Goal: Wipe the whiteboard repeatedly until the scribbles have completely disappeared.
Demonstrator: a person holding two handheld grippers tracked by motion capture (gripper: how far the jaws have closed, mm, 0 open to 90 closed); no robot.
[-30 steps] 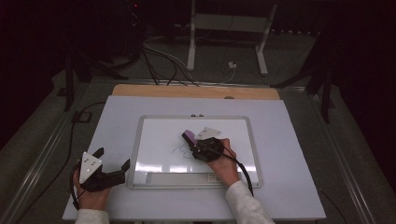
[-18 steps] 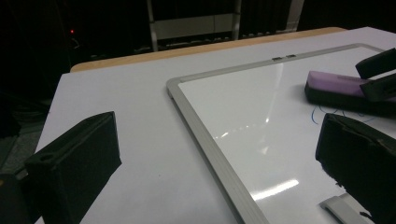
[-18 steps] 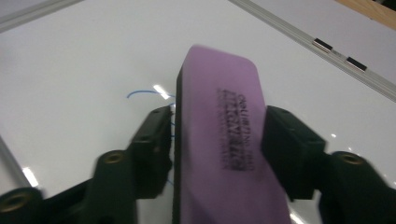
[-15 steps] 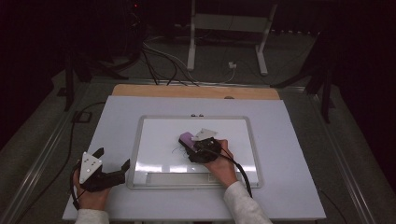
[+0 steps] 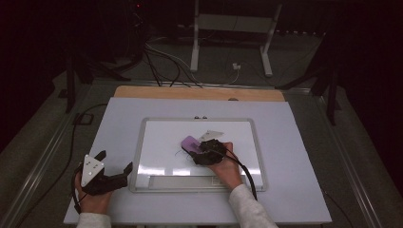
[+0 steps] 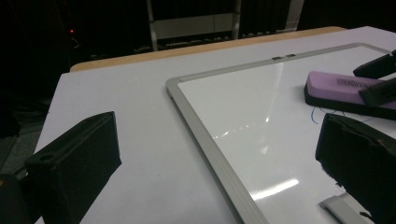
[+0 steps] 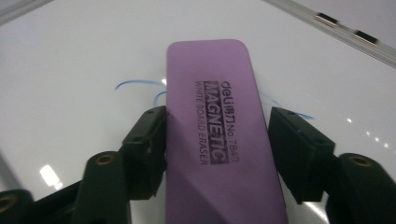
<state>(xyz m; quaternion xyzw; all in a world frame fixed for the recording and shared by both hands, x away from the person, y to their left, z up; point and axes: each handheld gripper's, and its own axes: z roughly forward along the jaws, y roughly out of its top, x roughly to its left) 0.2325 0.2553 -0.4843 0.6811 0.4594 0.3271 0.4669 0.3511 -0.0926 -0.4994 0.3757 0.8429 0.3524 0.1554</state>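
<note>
A purple magnetic whiteboard eraser [image 5: 190, 142] lies flat on the whiteboard [image 5: 157, 137], over faint blue pen marks [image 7: 135, 84]. My right gripper [image 5: 203, 153] is shut on the eraser [image 7: 219, 116], one black jaw pressed on each long side. The right gripper [image 7: 219, 140] holds it near its back half. My left gripper [image 5: 115, 160] rests open on the white table, just left of the board's frame [image 6: 210, 149], with nothing between its fingers. From the left gripper [image 6: 224, 144] I see the eraser [image 6: 336, 86] and the right gripper's jaws [image 6: 378, 79] at the far right.
The whiteboard has a metal frame and a pen tray [image 5: 183, 181] along its near edge. A wooden strip [image 5: 199, 93] runs along the table's far edge. Cables [image 5: 161, 66] and a stand [image 5: 233, 28] are on the dark floor beyond.
My right gripper has slid the eraser a little to the left across the board. The left gripper has stayed where it was.
</note>
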